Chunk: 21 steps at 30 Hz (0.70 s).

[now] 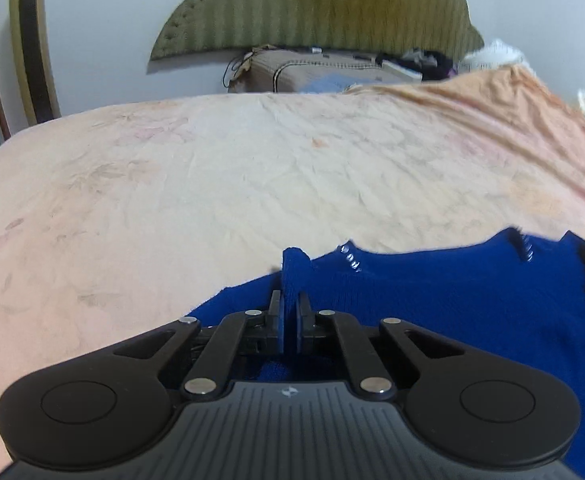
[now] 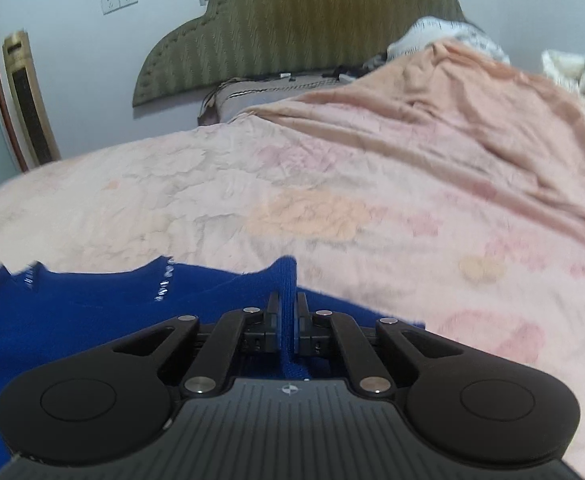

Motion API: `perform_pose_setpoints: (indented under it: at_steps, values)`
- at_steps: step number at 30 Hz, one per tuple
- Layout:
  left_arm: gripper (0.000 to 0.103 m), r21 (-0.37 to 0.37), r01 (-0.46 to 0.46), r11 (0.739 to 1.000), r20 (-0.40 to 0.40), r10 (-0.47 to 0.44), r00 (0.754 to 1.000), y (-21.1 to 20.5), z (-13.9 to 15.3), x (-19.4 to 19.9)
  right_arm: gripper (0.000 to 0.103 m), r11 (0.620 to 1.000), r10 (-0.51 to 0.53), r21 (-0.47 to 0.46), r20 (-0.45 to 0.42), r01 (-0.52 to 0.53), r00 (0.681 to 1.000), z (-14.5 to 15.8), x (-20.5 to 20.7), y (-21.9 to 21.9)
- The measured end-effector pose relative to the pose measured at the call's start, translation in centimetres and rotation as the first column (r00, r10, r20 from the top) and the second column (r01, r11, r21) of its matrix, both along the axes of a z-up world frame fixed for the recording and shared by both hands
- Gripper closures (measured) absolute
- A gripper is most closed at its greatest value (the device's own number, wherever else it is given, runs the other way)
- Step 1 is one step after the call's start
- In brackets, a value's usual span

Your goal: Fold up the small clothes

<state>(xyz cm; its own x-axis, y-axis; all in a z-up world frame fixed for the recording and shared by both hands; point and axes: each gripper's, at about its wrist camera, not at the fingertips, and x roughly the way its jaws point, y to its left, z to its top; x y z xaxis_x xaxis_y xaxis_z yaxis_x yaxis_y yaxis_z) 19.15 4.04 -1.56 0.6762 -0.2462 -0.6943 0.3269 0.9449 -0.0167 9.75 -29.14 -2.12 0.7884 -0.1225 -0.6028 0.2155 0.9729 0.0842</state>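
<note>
Two wrist views over a bed (image 1: 252, 168) with a pink floral cover. The left tongs (image 1: 290, 304) are clamped on a ridge of a blue knit garment (image 1: 452, 304); the right tongs (image 2: 288, 304) pinch another ridge of it. The garment hangs between them at 6 o'clock. To fold cleanly, I judge both should travel level toward 12 o'clock, keeping the edge taut.

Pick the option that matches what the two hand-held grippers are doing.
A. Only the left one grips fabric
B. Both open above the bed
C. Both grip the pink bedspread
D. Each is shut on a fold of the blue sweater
D: the left hand-held gripper and the right hand-held gripper each pinch a raised fold of the blue sweater between closed fingers.
</note>
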Motion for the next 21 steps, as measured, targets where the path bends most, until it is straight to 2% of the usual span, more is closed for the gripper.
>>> perform_pose_setpoints:
  at_steps: [1, 2, 4, 6, 7, 8, 9, 11, 12, 13, 15, 17, 18, 19, 20, 21]
  values:
    - [0.097, 0.022, 0.004, 1.0, 0.006, -0.004, 1.0, -0.2, 0.1, -0.3, 0.096, 1.0, -0.005, -0.028, -0.007, 0.005, 1.0, -0.3, 0.4, 0.2]
    - [0.096, 0.041, 0.009, 0.999, 0.021, -0.009, 1.0, -0.4, 0.3, -0.9, 0.085, 0.999, -0.007, -0.045, -0.026, 0.006, 1.0, -0.5, 0.6, 0.5]
    - [0.095, 0.07, 0.004, 0.998, 0.051, -0.008, 0.999, -0.3, 1.1, -2.1, 0.081, 0.998, -0.016, -0.061, -0.038, 0.014, 0.999, -0.3, 0.2, 1.0]
    - [0.094, 0.109, 0.0, 0.994, 0.084, -0.01, 0.996, -0.6, 1.9, -3.6, 0.052, 0.994, -0.033, -0.103, 0.01, 0.034, 0.999, 0.9, -1.3, 1.9]
    - [0.092, 0.112, 0.015, 0.994, 0.094, -0.026, 0.995, -0.7, 2.2, -4.4, 0.047, 0.991, -0.034, -0.127, 0.041, 0.039, 0.999, 1.6, -2.2, 2.6]
    - [0.086, 0.11, 0.026, 0.994, 0.094, -0.037, 0.995, -0.9, 2.4, -5.2, 0.041, 0.99, -0.013, -0.14, 0.062, 0.022, 0.998, 2.2, -3.2, 3.4]
    - [0.081, 0.104, 0.025, 0.994, 0.087, -0.034, 0.996, -1.0, 2.5, -6.0, 0.039, 0.991, 0.025, -0.136, 0.064, -0.017, 0.998, 2.5, -3.9, 4.2]
    - [0.048, 0.086, 0.012, 0.996, 0.073, -0.018, 0.997, -1.0, 2.1, -7.5, 0.034, 0.987, 0.122, -0.111, 0.028, -0.118, 0.992, 2.5, -5.0, 6.0]
    - [0.041, 0.08, -0.009, 0.997, 0.072, 0.003, 0.997, -1.1, 1.7, -8.3, 0.029, 0.983, 0.148, -0.11, 0.003, -0.147, 0.989, 2.3, -5.3, 6.8]
    - [0.036, 0.082, -0.03, 0.996, 0.077, 0.024, 0.997, -1.0, 1.3, -9.2, 0.027, 0.979, 0.164, -0.12, -0.023, -0.166, 0.986, 2.0, -5.6, 7.8]
    - [0.036, 0.1, -0.039, 0.994, 0.08, 0.031, 0.996, -1.2, 0.2, -10.7, 0.021, 0.972, 0.176, -0.149, -0.065, -0.184, 0.982, 1.1, -6.4, 9.4]
    - [0.03, 0.11, -0.063, 0.992, 0.08, 0.054, 0.995, -1.2, -1.2, -11.6, 0.012, 0.963, 0.171, -0.189, -0.112, -0.19, 0.979, -0.1, -7.1, 10.5]
    - [0.028, 0.101, -0.078, 0.992, 0.119, 0.066, 0.991, -1.0, -1.6, -12.3, 0.011, 0.961, 0.162, -0.204, -0.128, -0.186, 0.978, -0.8, -7.4, 10.9]
    - [0.022, 0.099, -0.094, 0.991, 0.144, 0.079, 0.986, -0.9, -1.7, -12.9, 0.01, 0.962, 0.151, -0.214, -0.111, -0.172, 0.982, -1.2, -8.0, 11.1]
    - [0.019, 0.096, -0.11, 0.989, 0.161, 0.093, 0.983, -0.7, -2.0, -13.2, 0.005, 0.965, 0.136, -0.215, -0.091, -0.153, 0.987, -1.5, -8.4, 11.1]
    - [0.018, 0.079, -0.118, 0.99, 0.176, 0.103, 0.979, -0.4, -2.3, -13.4, 0.0, 0.968, 0.117, -0.212, -0.084, -0.132, 0.99, -1.8, -8.7, 11.2]
